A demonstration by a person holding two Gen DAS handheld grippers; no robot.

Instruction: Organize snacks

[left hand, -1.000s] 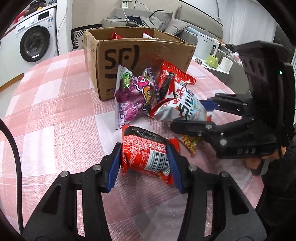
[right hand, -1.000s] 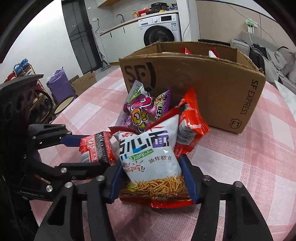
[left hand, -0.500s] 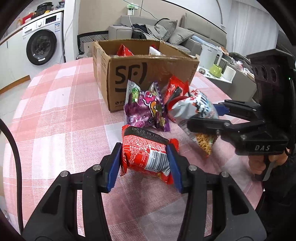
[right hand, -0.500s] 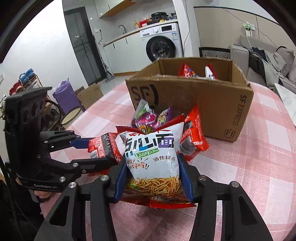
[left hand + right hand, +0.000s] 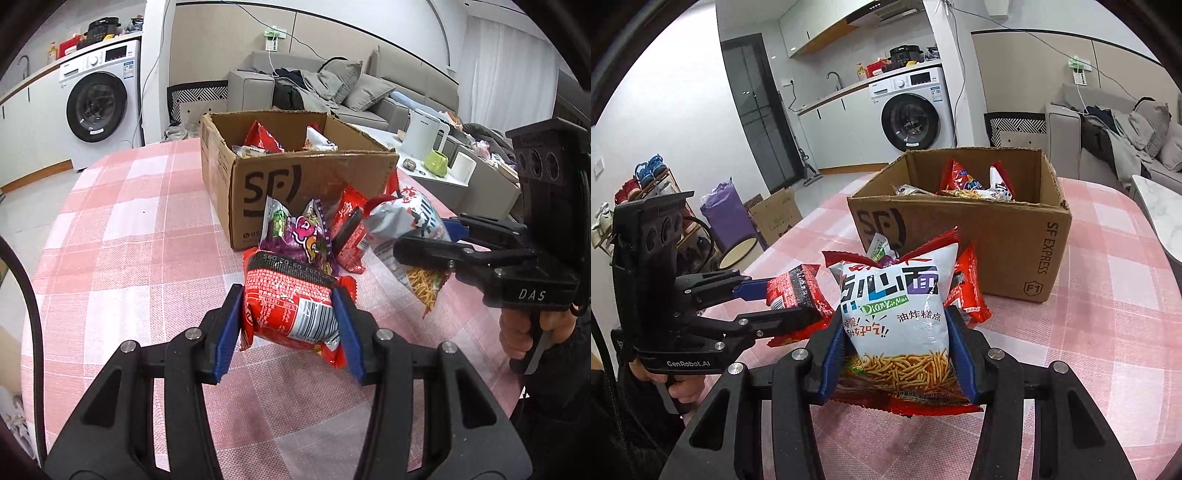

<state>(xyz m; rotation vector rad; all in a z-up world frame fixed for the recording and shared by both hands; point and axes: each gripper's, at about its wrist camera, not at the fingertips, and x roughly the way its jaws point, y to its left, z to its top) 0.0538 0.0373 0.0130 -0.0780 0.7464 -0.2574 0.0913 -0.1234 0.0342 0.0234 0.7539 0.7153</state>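
The cardboard box stands open-topped on the checked tablecloth, its near wall upright between the grippers and the inside; packets already lie in the far part of it, while the near left corner looks emptier. At the foot of that wall a purple packet and a red packet lean in a heap, blocking a low approach; the way over the rim is free. Left of the box the cloth lies bare and wide; the right gripper with its noodle snack bag crowds the right side, just beside the left gripper.
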